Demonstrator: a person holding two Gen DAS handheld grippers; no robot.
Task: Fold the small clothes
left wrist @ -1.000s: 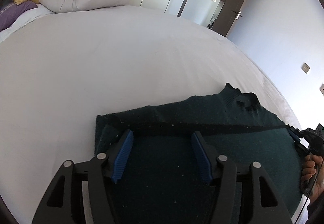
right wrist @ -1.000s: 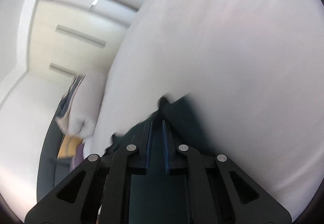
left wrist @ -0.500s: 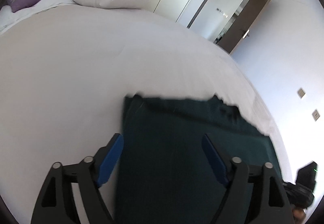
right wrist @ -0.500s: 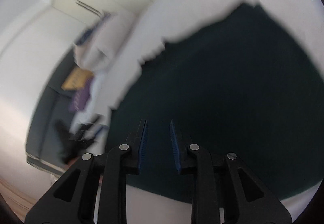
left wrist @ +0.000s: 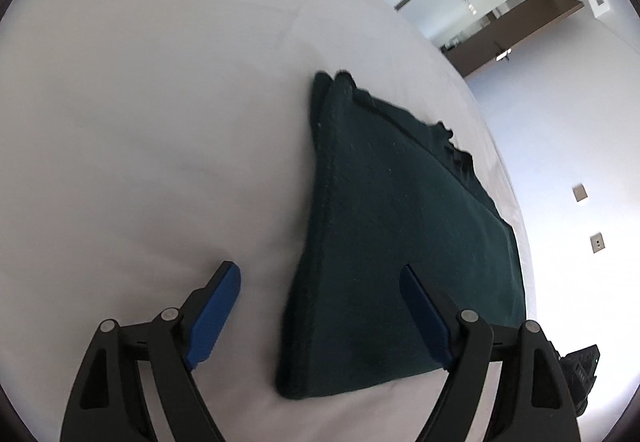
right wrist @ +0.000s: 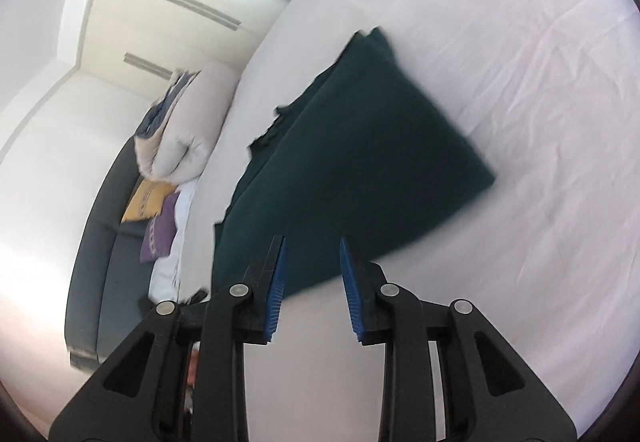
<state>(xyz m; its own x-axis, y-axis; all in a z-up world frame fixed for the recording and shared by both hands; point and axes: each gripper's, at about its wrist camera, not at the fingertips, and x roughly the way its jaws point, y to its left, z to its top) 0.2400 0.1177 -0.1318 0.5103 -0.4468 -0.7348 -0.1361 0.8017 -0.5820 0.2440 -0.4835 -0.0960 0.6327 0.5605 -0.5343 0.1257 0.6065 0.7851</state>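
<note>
A dark green knitted garment [left wrist: 396, 234] lies folded flat on the white bed. It also shows in the right wrist view [right wrist: 348, 166]. My left gripper [left wrist: 316, 306] is wide open and empty, above the garment's near left edge, one blue finger [left wrist: 216, 306] over the sheet and the other over the cloth. My right gripper [right wrist: 312, 282] is open and empty, just above the garment's near edge.
The white bed sheet [left wrist: 140, 122] spreads around the garment. A rolled duvet [right wrist: 180, 130] and yellow and purple pillows [right wrist: 156, 210] lie at the head of the bed by a dark headboard. Wardrobe doors [right wrist: 180, 14] and an open doorway [left wrist: 492, 22] stand beyond.
The right gripper let go of the garment and opened. Both grippers pulled back from the cloth. The garment now lies folded on itself, narrower than before.
</note>
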